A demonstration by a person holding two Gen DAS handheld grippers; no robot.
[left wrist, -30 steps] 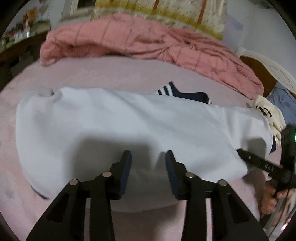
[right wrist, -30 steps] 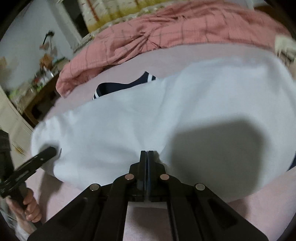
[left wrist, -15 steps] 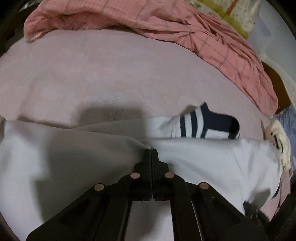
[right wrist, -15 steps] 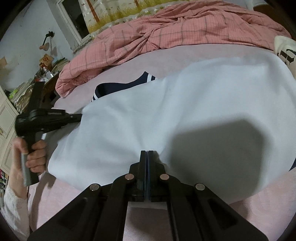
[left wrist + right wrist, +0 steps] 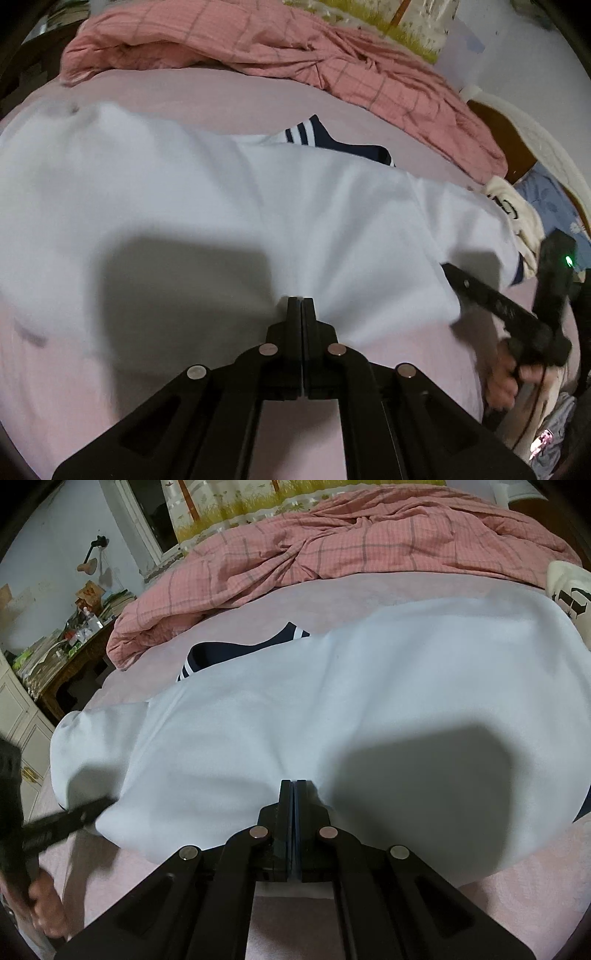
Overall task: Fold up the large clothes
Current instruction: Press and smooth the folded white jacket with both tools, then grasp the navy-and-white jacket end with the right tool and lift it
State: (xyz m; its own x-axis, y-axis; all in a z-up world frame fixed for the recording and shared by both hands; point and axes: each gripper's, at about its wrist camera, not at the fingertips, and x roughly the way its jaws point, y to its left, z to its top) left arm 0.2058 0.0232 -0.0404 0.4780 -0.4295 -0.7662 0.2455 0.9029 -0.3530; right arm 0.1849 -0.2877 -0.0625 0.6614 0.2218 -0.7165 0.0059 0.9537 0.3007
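Observation:
A large white garment lies spread on the pink bed sheet, with a navy striped cuff showing at its far edge. My left gripper is shut on the garment's near edge, and the cloth fans out from its tips. My right gripper is shut on the near edge of the same white garment further to the right. The right gripper also shows in the left wrist view, and the left gripper in the right wrist view.
A crumpled pink checked duvet lies along the far side of the bed. A cream garment with black print lies at the right. A cluttered wooden desk stands beyond the bed's left side.
My left gripper shut on the garment at its far edge, then came back toward me with the cloth and now pinches it at the near edge. My right gripper stayed shut in place.

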